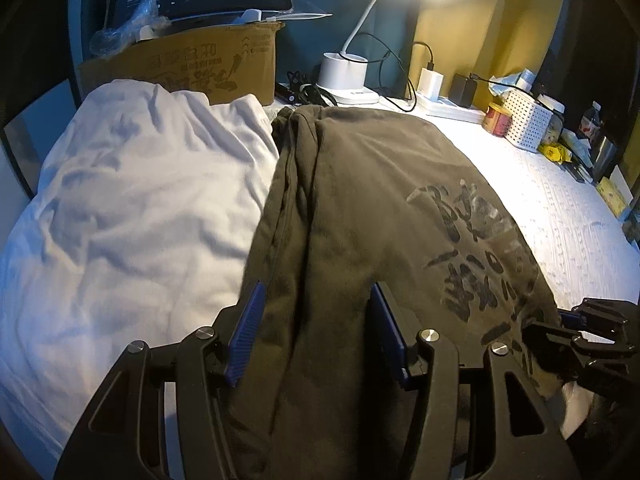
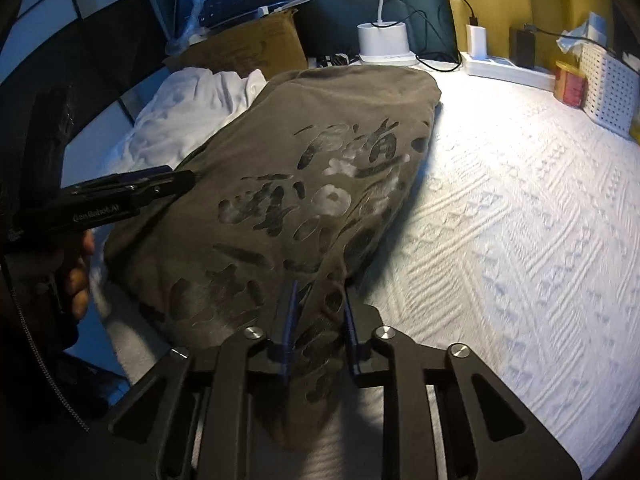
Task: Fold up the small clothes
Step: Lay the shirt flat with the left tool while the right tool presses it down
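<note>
Olive shirt (image 2: 280,184): long axis runs ahead of both; right hand-held gripper (image 2: 318,300) apparently pinching near hem, left hand-held gripper (image 1: 316,320) straddling, unclenched.

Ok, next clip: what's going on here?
A person with a gripper in each hand is folding a dark olive shirt with a black print on a white bedspread. The right gripper pinches the shirt's near edge, bunching the cloth between its fingers. The left gripper straddles the shirt's other side with its fingers apart, not clamped. A crumpled white garment lies beside the shirt, untouched.
</note>
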Available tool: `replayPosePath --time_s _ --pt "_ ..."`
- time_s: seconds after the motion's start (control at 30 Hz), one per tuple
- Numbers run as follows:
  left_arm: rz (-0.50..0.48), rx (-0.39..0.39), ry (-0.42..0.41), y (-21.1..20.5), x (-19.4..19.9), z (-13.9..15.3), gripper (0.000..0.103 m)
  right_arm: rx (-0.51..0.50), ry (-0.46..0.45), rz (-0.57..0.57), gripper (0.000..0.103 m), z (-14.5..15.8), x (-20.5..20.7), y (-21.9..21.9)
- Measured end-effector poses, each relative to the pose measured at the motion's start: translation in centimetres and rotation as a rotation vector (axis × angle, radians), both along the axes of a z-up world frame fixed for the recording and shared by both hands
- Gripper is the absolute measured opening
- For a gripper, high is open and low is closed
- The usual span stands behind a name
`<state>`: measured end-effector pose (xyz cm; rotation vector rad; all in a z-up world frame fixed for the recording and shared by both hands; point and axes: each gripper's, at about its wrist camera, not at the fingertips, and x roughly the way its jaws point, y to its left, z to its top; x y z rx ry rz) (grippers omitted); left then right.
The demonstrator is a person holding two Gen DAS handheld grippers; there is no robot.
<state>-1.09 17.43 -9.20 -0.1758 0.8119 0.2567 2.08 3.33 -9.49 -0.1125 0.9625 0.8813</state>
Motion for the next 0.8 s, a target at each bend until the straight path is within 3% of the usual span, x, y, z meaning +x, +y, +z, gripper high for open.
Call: replayPosePath --time_s 0.17,0.63,0.8 --pt "-0.012 0.001 0.009 -0.6 -0.9 -0.4 0.055 0.017 0.009 0.013 0.011 0.2 -0.8 -0.5" --pt "-0.012 0.014 0.008 -1.3 -1.9 -0.6 0.055 0.011 0.001 0.020 0.011 0.2 -1.7 -1.1" --pt "-0.012 0.027 -0.006 -2.1 -2.1 0.0 0.055 0.011 0.000 0.010 0.024 0.3 -1.4 -1.8"
